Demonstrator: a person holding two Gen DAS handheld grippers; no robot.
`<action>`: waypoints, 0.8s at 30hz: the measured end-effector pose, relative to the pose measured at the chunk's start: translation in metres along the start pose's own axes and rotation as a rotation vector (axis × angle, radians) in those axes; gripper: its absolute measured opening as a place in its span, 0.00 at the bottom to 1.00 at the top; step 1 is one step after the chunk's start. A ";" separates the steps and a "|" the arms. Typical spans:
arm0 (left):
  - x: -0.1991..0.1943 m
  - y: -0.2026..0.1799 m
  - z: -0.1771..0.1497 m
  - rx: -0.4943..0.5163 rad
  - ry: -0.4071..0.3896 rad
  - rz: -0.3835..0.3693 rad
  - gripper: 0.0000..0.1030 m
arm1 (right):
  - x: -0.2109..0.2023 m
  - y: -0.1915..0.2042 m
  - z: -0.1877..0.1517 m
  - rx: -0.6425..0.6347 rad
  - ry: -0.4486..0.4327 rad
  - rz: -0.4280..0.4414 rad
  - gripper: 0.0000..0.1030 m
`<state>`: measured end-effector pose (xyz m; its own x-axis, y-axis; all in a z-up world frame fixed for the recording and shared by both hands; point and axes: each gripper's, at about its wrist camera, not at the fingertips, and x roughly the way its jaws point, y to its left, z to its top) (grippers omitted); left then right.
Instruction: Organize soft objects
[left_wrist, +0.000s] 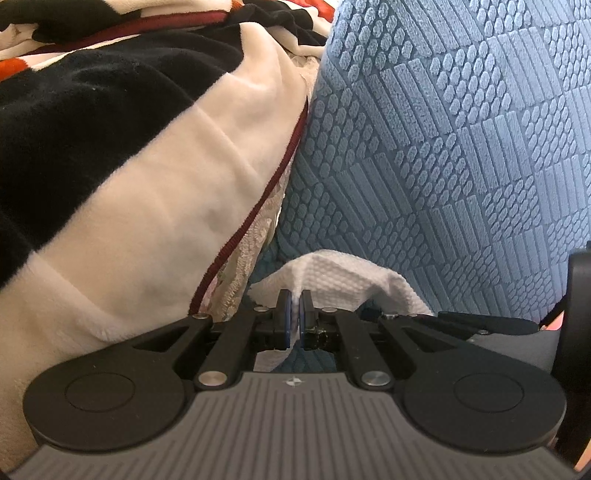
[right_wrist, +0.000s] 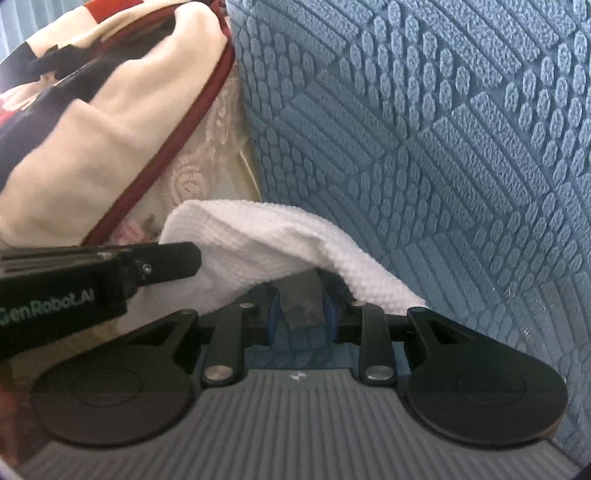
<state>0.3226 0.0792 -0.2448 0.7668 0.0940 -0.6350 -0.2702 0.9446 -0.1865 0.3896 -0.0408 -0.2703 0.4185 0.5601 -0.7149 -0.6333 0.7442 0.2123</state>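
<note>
The left gripper (left_wrist: 294, 315) is pinched down on a fold of the white waffle-weave cloth (left_wrist: 332, 275), a sliver of white showing between its blue pads. That cloth lies crumpled on the blue textured sofa cover (left_wrist: 443, 147), right against the seam where the cover meets the cream, black and red plush blanket (left_wrist: 129, 184) with its dark red piping; a bit of cream lace fabric (right_wrist: 195, 170) peeks out under the blanket's edge.

The right gripper (right_wrist: 302, 314) sits just beside the left one, its jaws narrowly apart under the overhanging right-hand fold of the cloth. Something dark and grey shows between its pads; I cannot tell whether that is shadowed cloth or the sofa cover beneath, nor whether the pads are pressing on it.

The main risk is the right gripper closing on the sofa cover along with, or instead of, the cloth, so a lift would drag the cover. With the two grippers so close, they may also knock together, and the left's thin pinch could slip.
</note>
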 end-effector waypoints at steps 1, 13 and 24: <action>0.000 0.000 0.000 0.001 0.001 0.000 0.05 | 0.001 0.000 0.001 0.007 0.002 -0.001 0.27; -0.004 -0.009 -0.012 0.024 0.024 -0.021 0.05 | -0.020 0.007 0.002 -0.038 0.043 -0.058 0.13; -0.021 -0.008 -0.023 -0.003 0.030 -0.065 0.05 | -0.064 0.009 -0.025 -0.027 0.075 -0.085 0.12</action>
<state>0.2953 0.0628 -0.2470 0.7651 0.0232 -0.6435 -0.2225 0.9473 -0.2303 0.3407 -0.0791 -0.2396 0.4217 0.4660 -0.7778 -0.6154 0.7771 0.1320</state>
